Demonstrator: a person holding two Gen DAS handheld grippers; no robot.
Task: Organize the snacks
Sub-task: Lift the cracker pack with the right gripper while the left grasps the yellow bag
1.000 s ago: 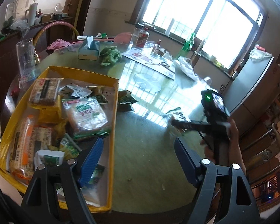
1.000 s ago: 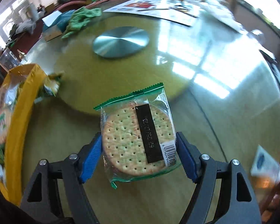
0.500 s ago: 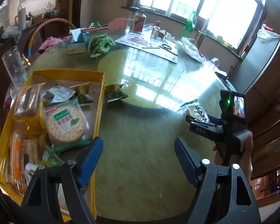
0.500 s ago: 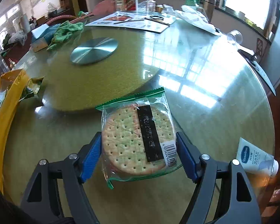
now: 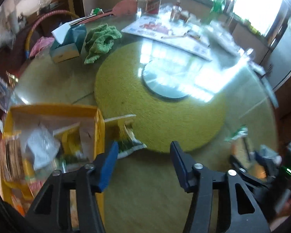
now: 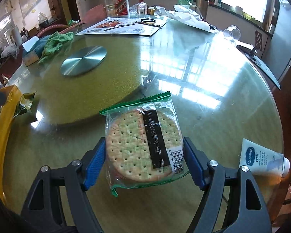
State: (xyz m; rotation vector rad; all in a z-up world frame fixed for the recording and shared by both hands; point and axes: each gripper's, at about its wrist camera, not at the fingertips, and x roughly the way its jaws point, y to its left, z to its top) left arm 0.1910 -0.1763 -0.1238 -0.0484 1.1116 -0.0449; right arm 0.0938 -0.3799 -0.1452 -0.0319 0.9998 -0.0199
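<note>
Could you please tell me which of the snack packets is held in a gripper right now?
The round cracker packet, clamped in the right gripper; the small green packet lies loose beside the yellow box.

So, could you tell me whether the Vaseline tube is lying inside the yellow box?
No, the Vaseline tube lies on the glass table, far from the yellow box.
</note>
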